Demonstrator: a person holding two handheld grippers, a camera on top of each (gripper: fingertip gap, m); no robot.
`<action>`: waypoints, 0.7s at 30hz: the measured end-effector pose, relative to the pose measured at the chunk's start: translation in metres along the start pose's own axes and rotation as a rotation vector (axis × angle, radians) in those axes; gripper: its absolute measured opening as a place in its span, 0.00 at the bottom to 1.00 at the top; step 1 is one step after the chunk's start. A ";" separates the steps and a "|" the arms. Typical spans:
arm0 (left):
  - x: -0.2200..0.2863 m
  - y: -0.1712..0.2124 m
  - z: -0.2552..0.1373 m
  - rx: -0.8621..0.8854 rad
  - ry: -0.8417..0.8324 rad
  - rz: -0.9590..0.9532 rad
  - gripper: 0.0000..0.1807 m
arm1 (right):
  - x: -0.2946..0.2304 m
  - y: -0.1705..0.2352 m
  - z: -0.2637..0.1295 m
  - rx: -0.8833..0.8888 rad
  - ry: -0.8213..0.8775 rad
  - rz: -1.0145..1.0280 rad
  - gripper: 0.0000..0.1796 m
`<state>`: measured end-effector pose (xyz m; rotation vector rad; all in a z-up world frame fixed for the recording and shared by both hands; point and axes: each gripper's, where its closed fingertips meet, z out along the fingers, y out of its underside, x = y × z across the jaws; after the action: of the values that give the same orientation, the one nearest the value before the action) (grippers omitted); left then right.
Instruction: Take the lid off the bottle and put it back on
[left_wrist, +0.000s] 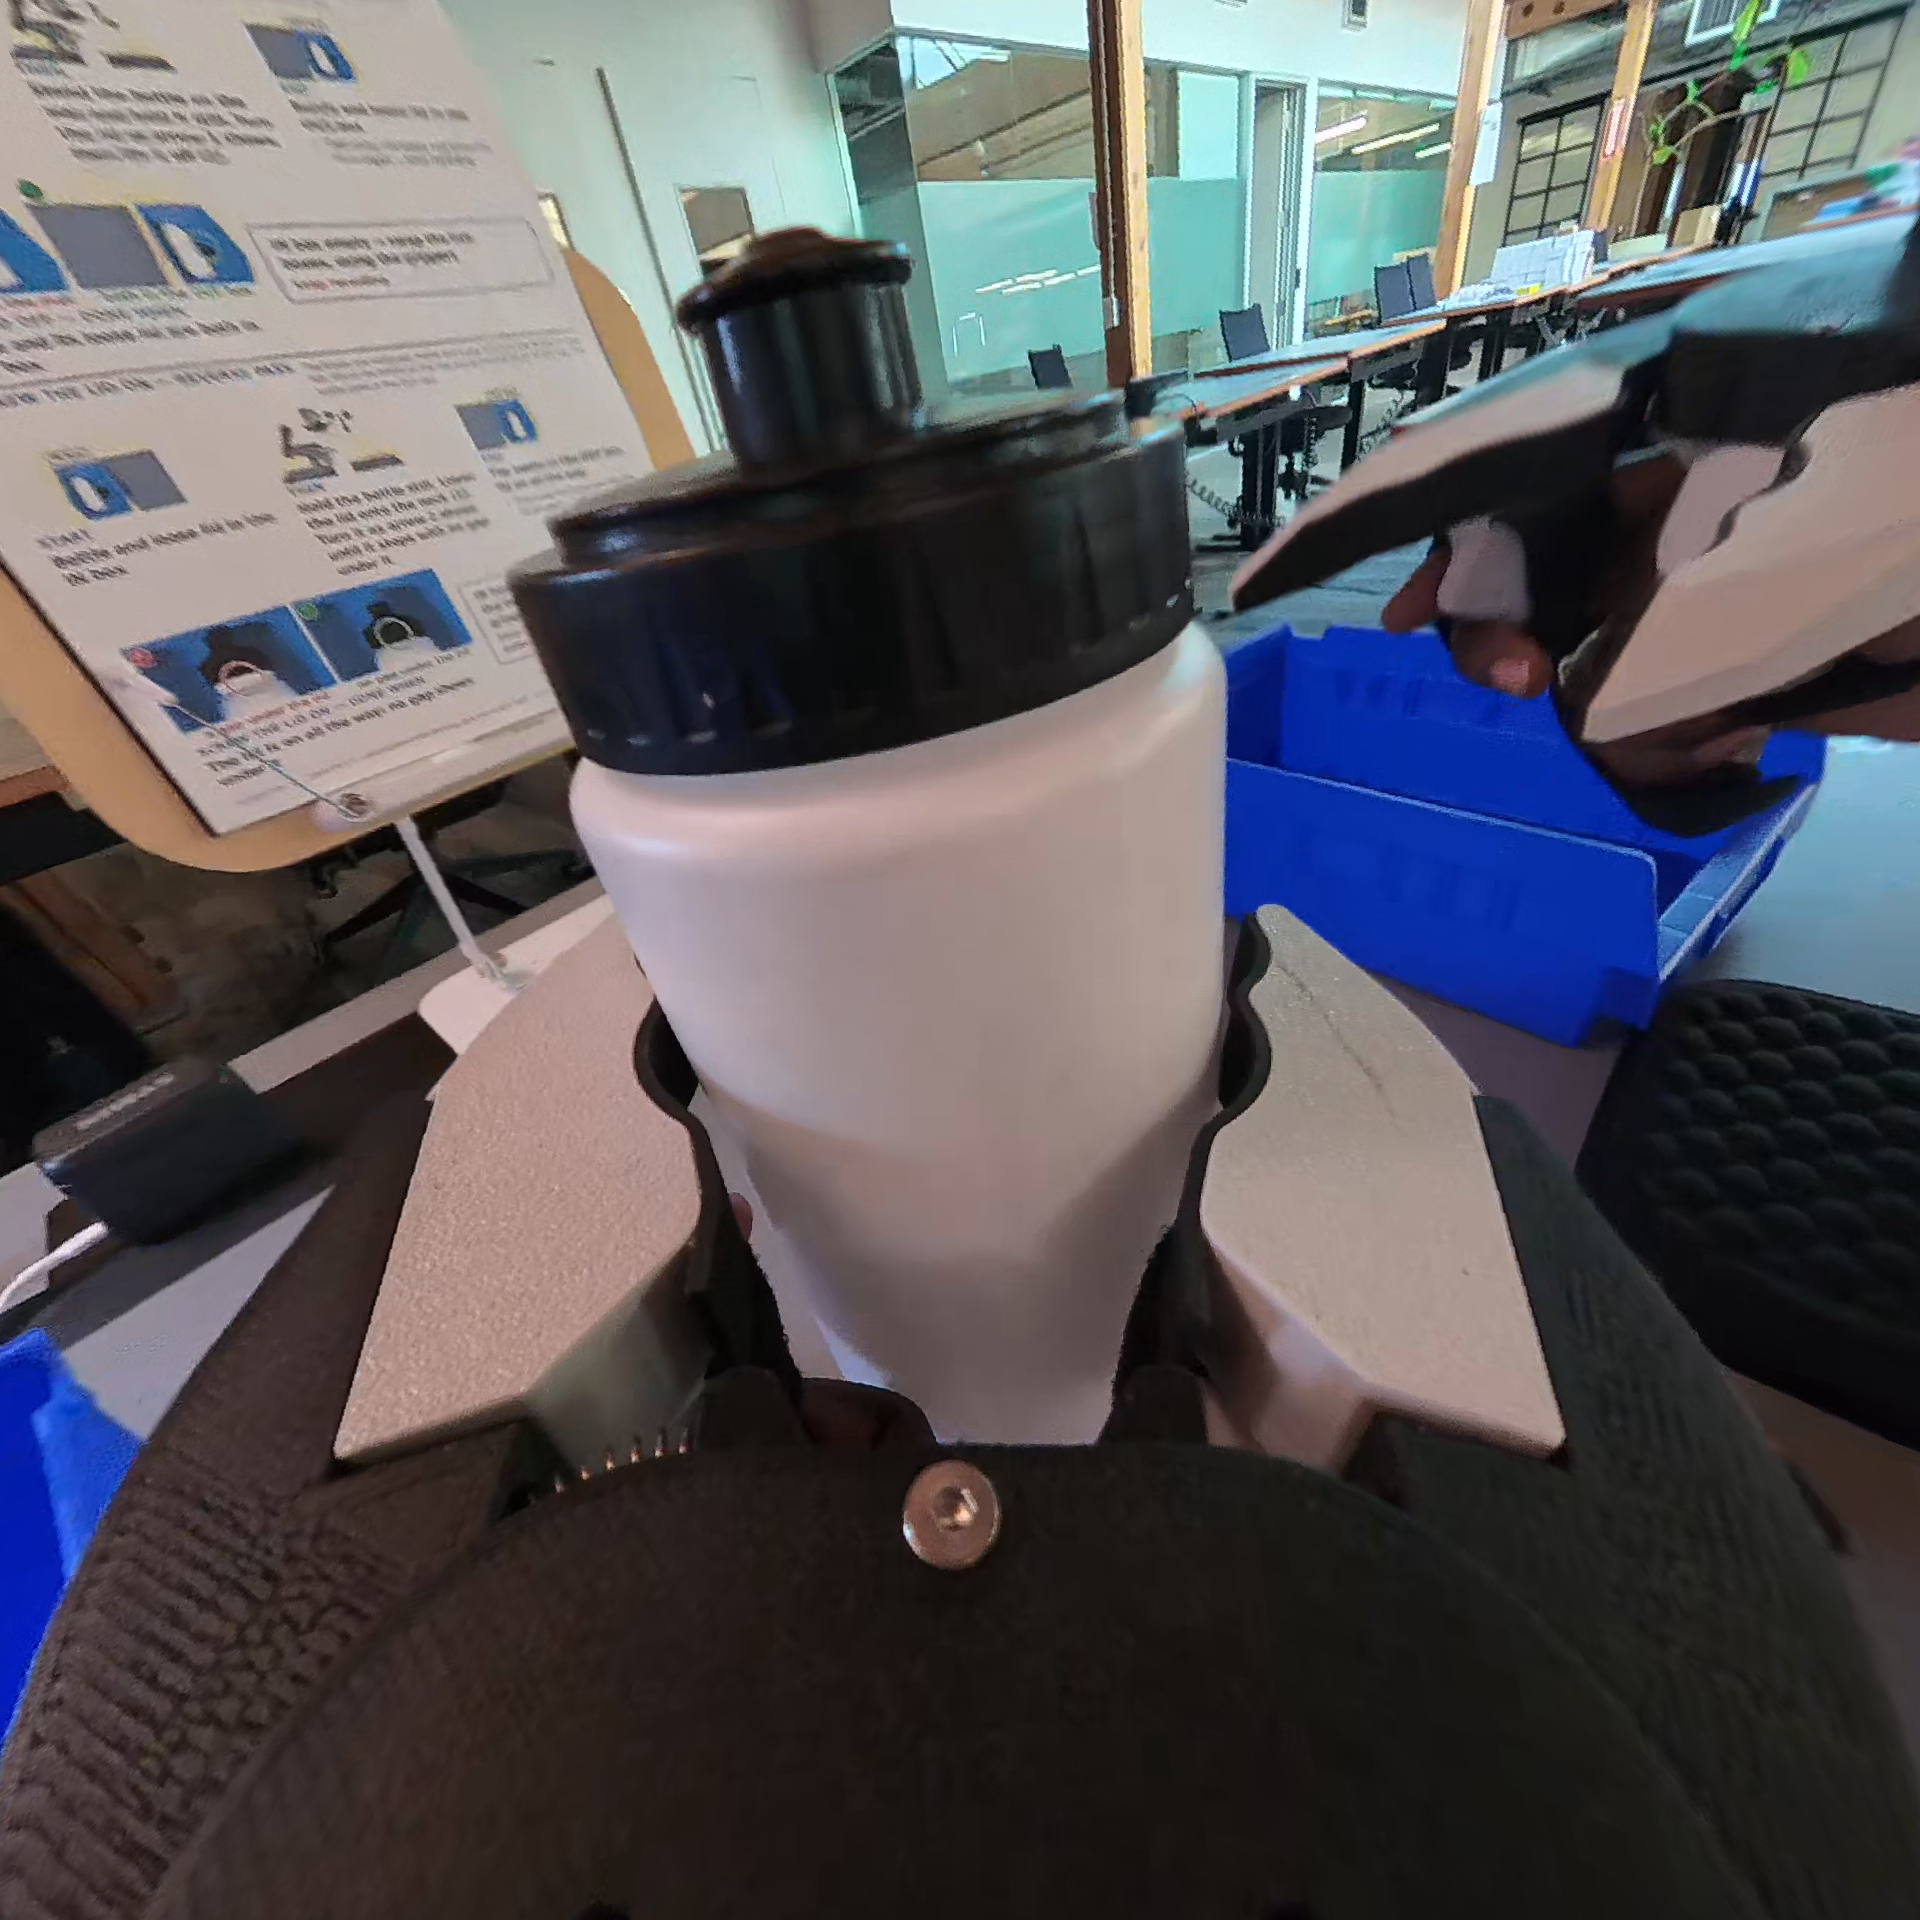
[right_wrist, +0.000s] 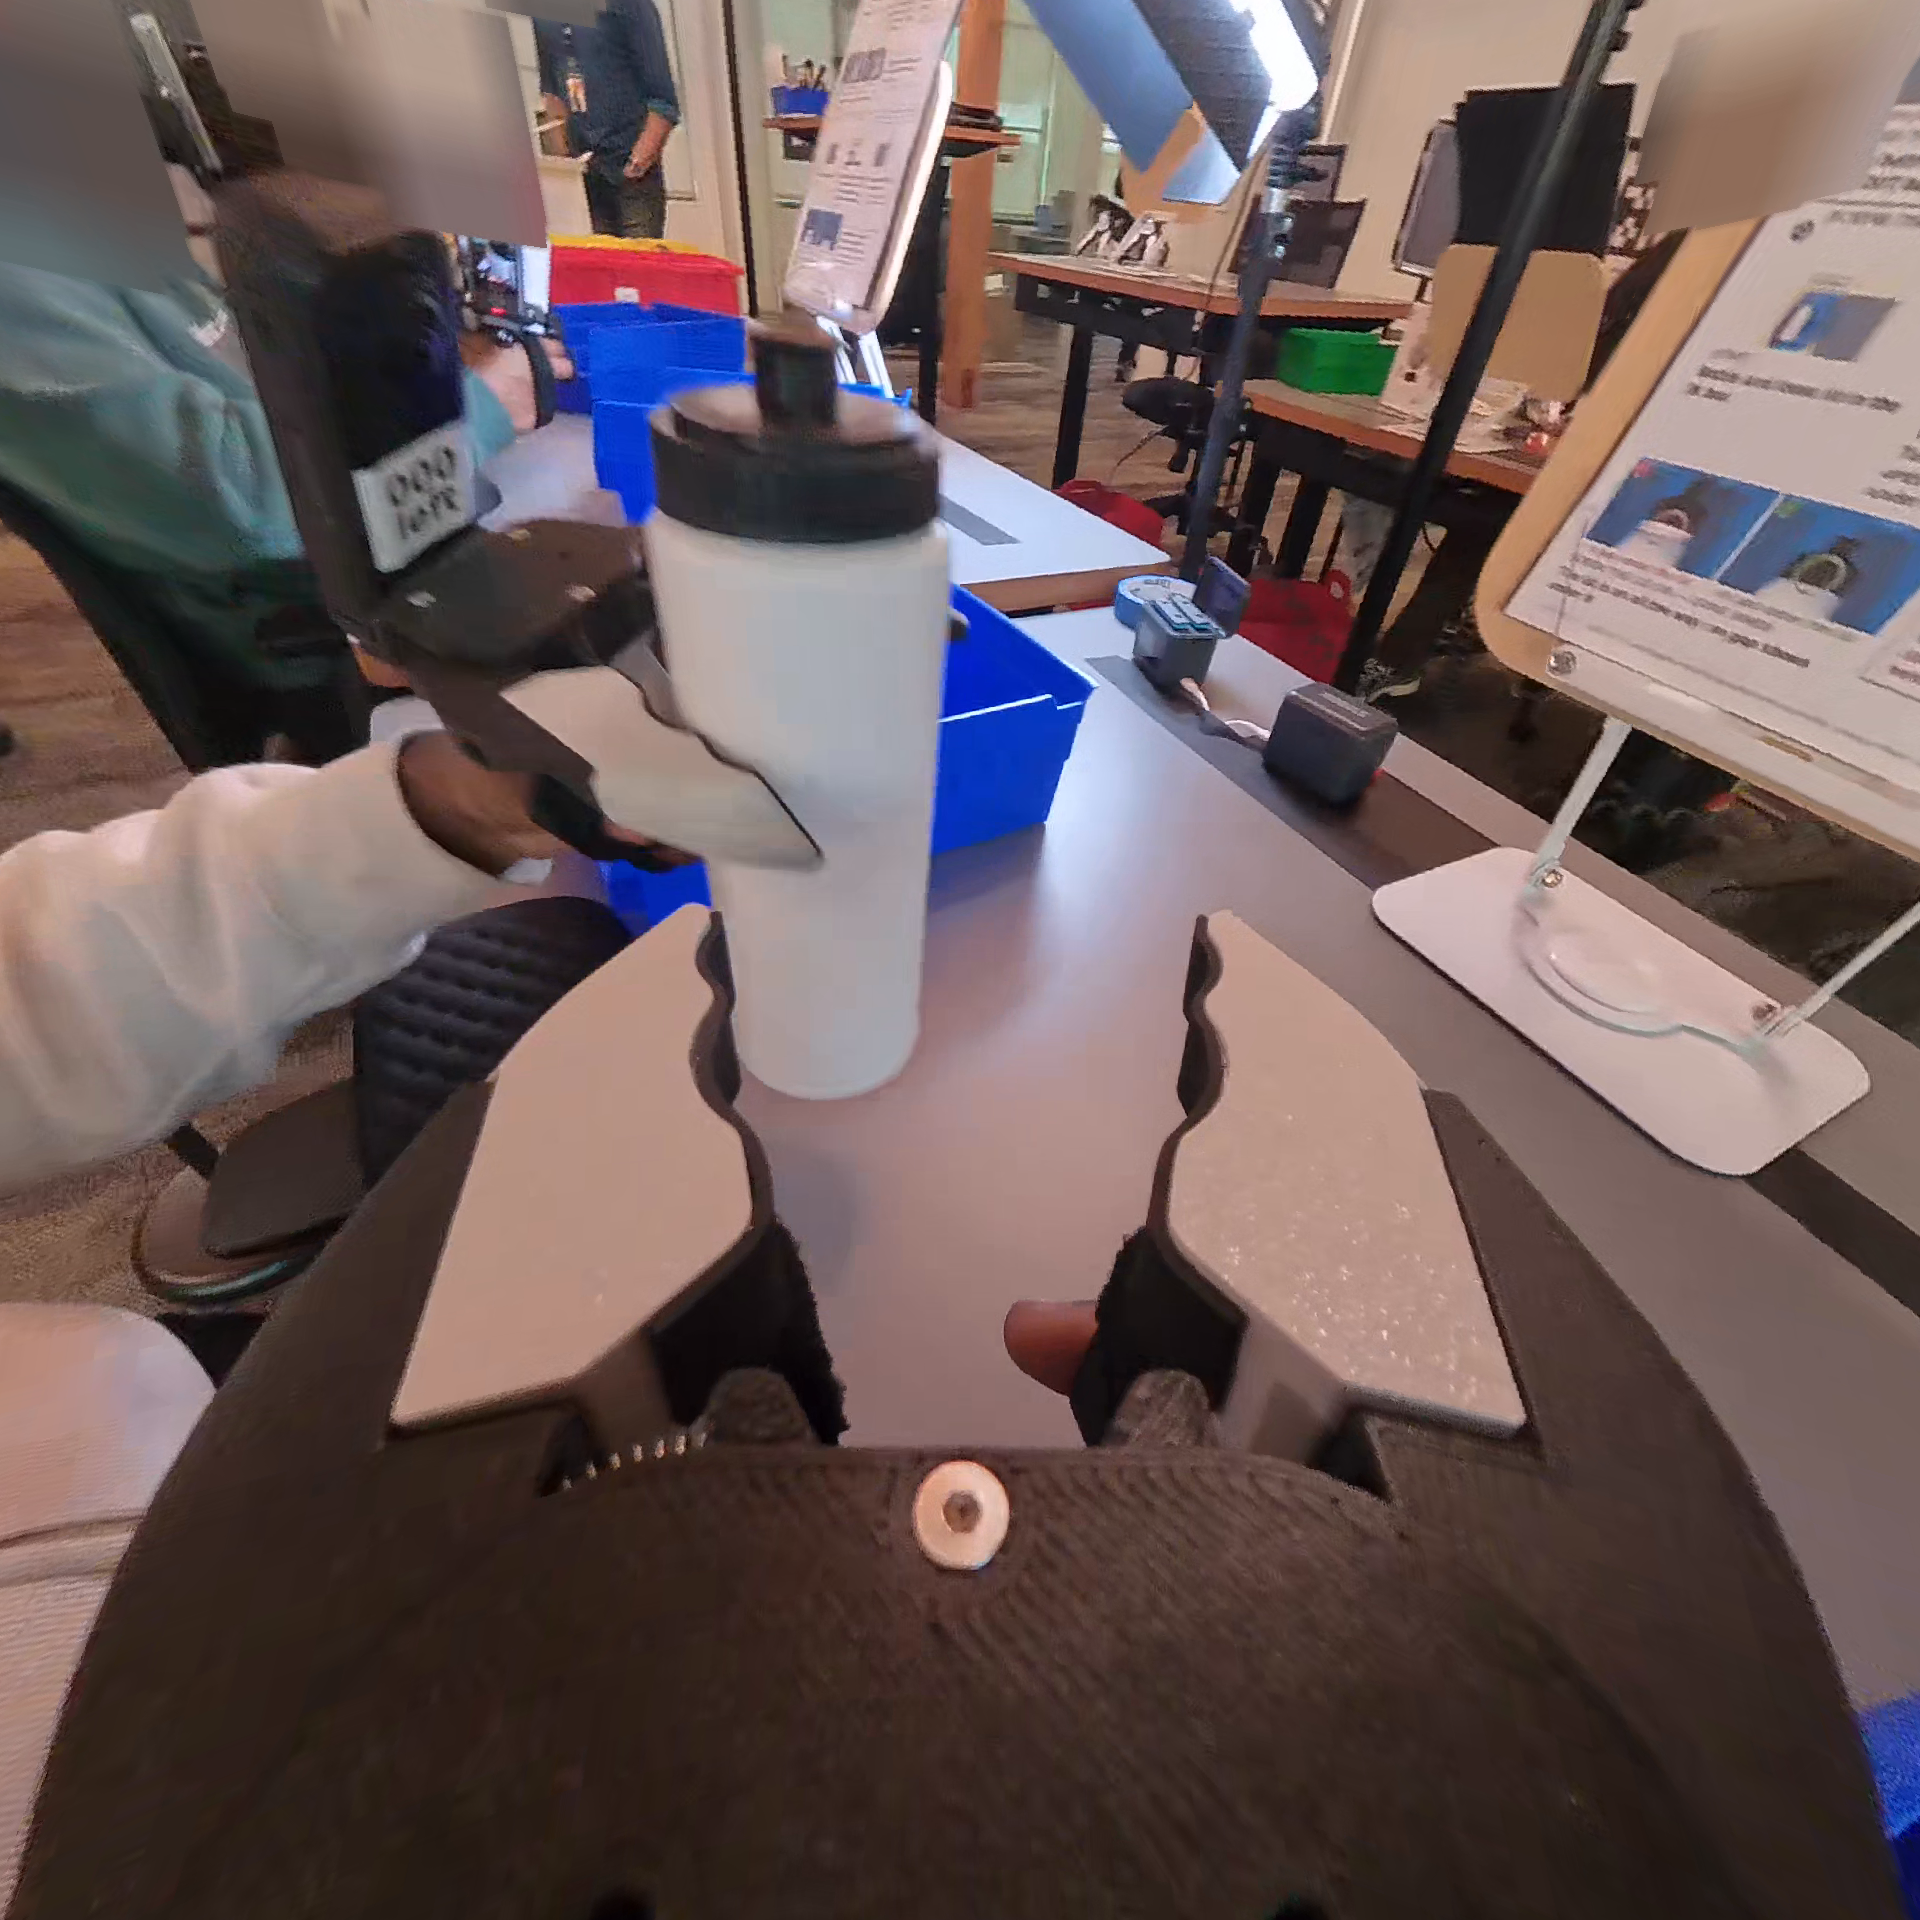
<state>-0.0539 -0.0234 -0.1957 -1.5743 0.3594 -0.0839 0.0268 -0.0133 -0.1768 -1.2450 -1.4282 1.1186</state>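
A white bottle (left_wrist: 914, 987) with a black screw lid (left_wrist: 852, 582) and spout stands upright on the grey table. My left gripper (left_wrist: 945, 1049) is shut on the bottle's body, below the lid. In the right wrist view the bottle (right_wrist: 810, 748) stands ahead and to the left with the lid (right_wrist: 795, 468) on it, and the left gripper (right_wrist: 686, 758) clamps its middle from the left. My right gripper (right_wrist: 951, 966) is open and empty, a short way in front of the bottle's base. It also shows in the left wrist view (left_wrist: 1558, 582), to the right of the lid, apart from it.
A blue bin (left_wrist: 1455, 831) sits on the table right behind the bottle; it shows in the right wrist view too (right_wrist: 997, 727). An instruction board on a white stand (right_wrist: 1621, 997) is at the right. A small black box with a cable (right_wrist: 1330, 738) lies farther back. More bins and tables stand beyond.
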 end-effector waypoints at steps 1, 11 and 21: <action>0.005 0.005 0.004 -0.010 0.010 0.006 0.56 | -0.002 -0.001 0.000 -0.003 0.002 -0.018 0.47; 0.046 0.044 0.048 -0.040 0.236 0.071 0.56 | 0.025 -0.011 0.008 0.059 -0.013 -0.078 0.45; 0.060 0.054 0.044 0.019 0.294 0.047 0.56 | 0.010 0.000 0.031 0.216 -0.184 -0.057 0.41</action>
<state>0.0058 0.0027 -0.2612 -1.5355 0.6236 -0.2834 -0.0042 -0.0058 -0.1817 -0.9643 -1.4254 1.3377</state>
